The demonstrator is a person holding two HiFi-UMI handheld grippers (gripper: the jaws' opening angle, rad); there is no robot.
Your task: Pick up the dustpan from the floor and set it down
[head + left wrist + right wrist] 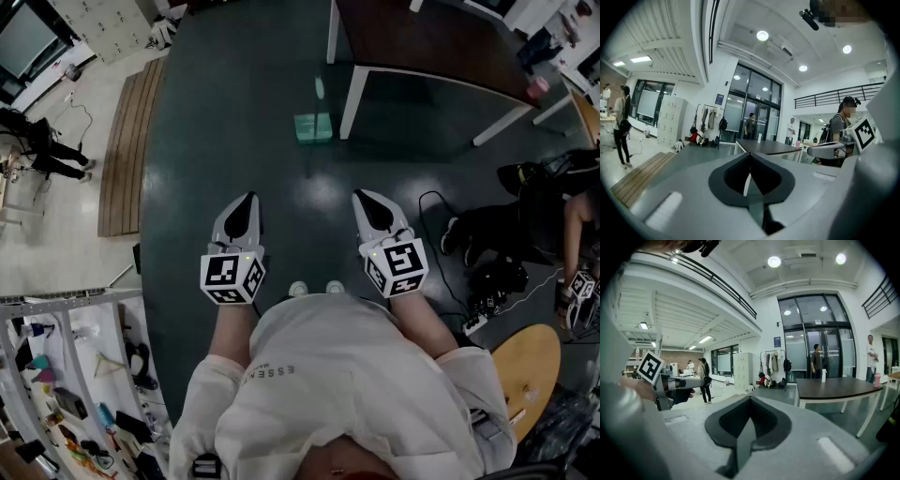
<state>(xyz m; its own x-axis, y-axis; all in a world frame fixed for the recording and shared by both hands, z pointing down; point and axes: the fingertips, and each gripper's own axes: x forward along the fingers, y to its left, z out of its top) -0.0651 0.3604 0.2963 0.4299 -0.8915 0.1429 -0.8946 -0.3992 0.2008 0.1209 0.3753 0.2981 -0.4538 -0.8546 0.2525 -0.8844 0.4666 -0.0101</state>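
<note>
A small pale green object [312, 127], possibly the dustpan, lies on the dark floor [244, 112] beside a white table leg, well ahead of both grippers. My left gripper [246, 199] is held level in front of the person's body, jaws shut with nothing in them. Parallel to it, my right gripper [365, 196] is also shut and empty. In the left gripper view the gripper [750, 157] shows its jaws meeting in a thin line, and the right gripper [750, 399] looks the same in its own view. Neither gripper view shows the green object.
A dark table with white legs [441, 47] stands ahead on the right. Wooden boards [127, 150] lie along the floor's left edge. A person in black [525, 220] sits at the right among cables, near a round wooden tabletop [525, 375]. Cluttered shelves [66, 394] stand at lower left.
</note>
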